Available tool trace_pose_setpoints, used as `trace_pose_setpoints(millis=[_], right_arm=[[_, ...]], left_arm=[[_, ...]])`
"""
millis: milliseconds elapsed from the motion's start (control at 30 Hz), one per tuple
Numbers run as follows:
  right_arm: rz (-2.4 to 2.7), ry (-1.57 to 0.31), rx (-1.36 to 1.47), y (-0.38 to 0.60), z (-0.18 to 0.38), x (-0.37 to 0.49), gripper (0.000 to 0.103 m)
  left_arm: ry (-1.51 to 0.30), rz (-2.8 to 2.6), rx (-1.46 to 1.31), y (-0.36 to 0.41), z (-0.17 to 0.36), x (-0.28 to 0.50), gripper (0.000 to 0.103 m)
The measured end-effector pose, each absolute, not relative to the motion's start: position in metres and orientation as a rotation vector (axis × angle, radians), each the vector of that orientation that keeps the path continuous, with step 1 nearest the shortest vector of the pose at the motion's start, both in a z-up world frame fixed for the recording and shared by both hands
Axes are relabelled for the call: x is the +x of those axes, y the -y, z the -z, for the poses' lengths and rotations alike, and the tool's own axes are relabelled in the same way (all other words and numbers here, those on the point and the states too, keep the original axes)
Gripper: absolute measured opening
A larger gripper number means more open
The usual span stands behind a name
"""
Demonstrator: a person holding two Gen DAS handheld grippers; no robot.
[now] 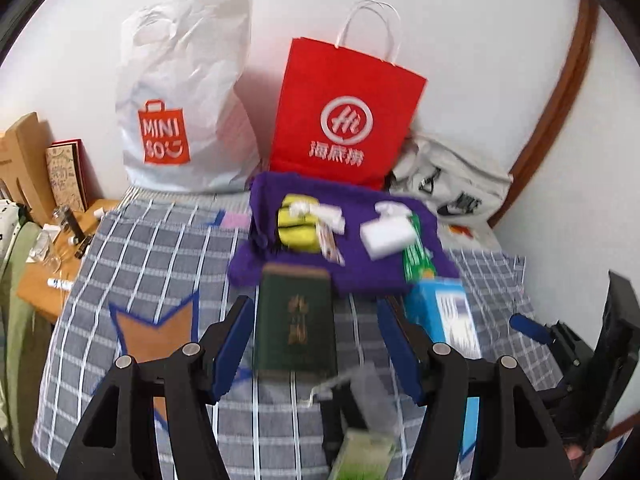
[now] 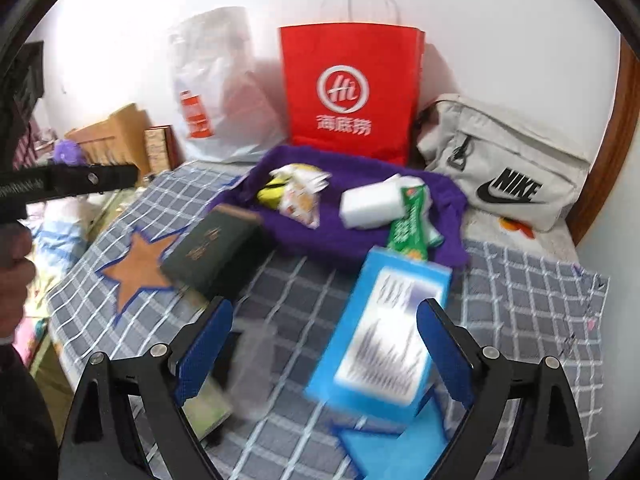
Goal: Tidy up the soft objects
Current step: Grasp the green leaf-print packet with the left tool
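Blue textured fingers (image 2: 444, 350) — boxy blue carton (image 2: 384, 332)

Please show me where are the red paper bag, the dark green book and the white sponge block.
red paper bag (image 1: 344, 120), left wrist view, on its front face at the white logo.
dark green book (image 1: 295, 320), left wrist view, on its cover.
white sponge block (image 2: 370, 203), right wrist view, on its side face.

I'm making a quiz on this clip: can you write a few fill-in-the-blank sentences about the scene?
1. The paper bag against the wall is ____.
2. The sponge lies on a ____ towel.
3. The grey bag shows the brand name ____.
4. The patch on the checked cloth has the shape of a ____.

Missing words: red; purple; Nike; star
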State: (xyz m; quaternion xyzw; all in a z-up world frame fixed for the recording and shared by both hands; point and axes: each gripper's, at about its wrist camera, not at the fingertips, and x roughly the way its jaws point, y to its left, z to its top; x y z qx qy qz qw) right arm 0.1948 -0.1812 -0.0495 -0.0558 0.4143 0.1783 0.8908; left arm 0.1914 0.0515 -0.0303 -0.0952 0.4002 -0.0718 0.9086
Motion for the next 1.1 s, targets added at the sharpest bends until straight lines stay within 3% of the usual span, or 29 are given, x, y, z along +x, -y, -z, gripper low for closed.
trace_pose_setpoints(millis=[433, 700, 1000, 1067, 1100], right_arm=[[-0.363, -0.828, 0.016, 0.201, 0.069, 0.116, 0.091], [-0.333, -0.797, 0.050, 0.223, 0.069, 0.090, 0.091], [-0.337, -0.827, 0.019, 0.222, 0.089, 0.094, 0.091], [-0.344, -0.834, 0.008, 0.220, 0.094, 0.095, 0.091], [-0.350, -0.839, 0.011, 0.219, 0.096, 0.097, 0.091]], left_arm=[[-0.927, 0.229, -0.140, -0.019, 0.103, 0.112, 0.062], [-1.041, 0.283, -0.119, 0.010, 0.149, 0.110, 0.062], [-1.049, 0.291, -0.034, 0.032, 0.170, 0.118, 0.063], [-1.020, 0.276, 0.010, 0.035, 0.170, 0.118, 0.051], [-1.014, 0.275, 0.021, 0.035, 0.169, 0.119, 0.051]])
